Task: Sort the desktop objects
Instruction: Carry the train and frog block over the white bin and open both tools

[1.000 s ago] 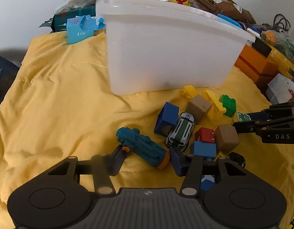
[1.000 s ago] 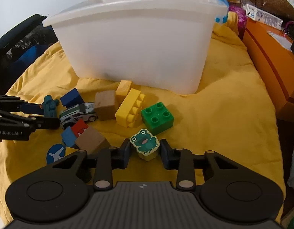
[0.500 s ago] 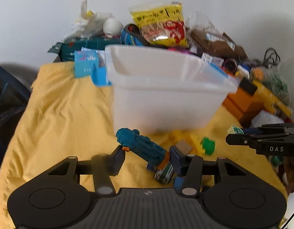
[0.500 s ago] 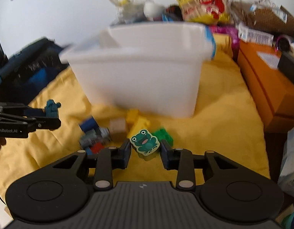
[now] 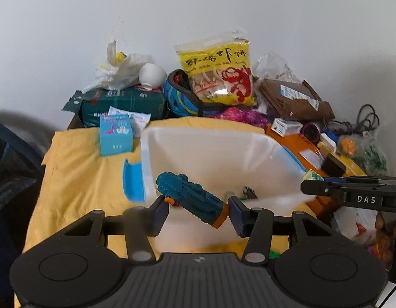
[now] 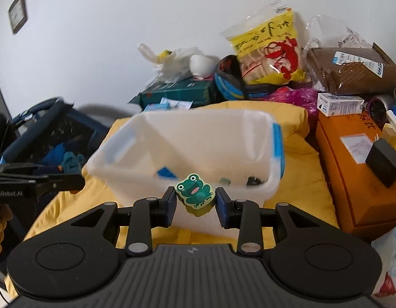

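My left gripper [image 5: 196, 211] is shut on a teal toy blaster with an orange tip [image 5: 191, 199], held slantwise in the air just before the white plastic bin [image 5: 210, 154]. My right gripper [image 6: 196, 202] is shut on a yellow block with a green frog picture [image 6: 195, 193], also lifted in front of the bin [image 6: 187, 141]. The bin stands on the yellow cloth [image 5: 74, 179] and holds a few small items at its bottom. In the left wrist view the right gripper [image 5: 311, 183] shows at the right; in the right wrist view the left gripper [image 6: 69, 165] shows at the left with the blaster.
Behind the bin lies clutter: a yellow snack bag [image 5: 218, 74], a dark green pack [image 5: 123, 102], a light blue box [image 5: 115, 134], a white cup [image 5: 151, 74]. An orange box [image 6: 357, 169] with a black block [image 6: 383, 161] stands to the right. A dark blue basket [image 6: 44, 133] sits at left.
Both grippers have risen from the cloth with the blaster and frog block still gripped. The loose blocks have dropped out of view and the bin's open inside now shows.
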A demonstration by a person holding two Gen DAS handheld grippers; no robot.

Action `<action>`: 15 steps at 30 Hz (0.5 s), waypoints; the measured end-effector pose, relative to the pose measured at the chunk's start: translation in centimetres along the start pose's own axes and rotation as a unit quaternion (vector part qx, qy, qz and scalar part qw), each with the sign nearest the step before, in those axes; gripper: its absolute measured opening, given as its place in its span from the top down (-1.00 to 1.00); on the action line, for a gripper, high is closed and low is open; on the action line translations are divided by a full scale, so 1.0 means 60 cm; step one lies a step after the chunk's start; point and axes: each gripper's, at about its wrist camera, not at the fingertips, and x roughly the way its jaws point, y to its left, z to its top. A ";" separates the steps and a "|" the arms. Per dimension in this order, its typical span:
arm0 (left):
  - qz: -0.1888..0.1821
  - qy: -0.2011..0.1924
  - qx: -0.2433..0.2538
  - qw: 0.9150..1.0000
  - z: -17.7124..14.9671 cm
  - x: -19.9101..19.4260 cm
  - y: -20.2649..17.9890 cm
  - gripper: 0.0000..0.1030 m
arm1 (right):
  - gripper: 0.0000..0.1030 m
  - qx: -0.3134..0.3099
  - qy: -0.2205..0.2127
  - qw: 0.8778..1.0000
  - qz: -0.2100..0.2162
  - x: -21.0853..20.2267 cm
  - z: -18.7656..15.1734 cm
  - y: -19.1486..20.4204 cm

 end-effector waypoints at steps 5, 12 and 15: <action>0.007 0.003 0.006 1.000 0.038 0.025 0.002 -0.06 | 0.29 0.009 0.005 1.000 -0.015 0.021 0.037 -0.017; 0.014 0.026 -0.001 1.000 0.074 0.067 0.010 -0.06 | 0.29 0.020 0.020 0.999 -0.030 0.055 0.063 -0.036; 0.017 0.034 -0.003 0.999 0.082 0.082 0.015 -0.06 | 0.29 0.020 0.030 0.999 -0.034 0.067 0.069 -0.040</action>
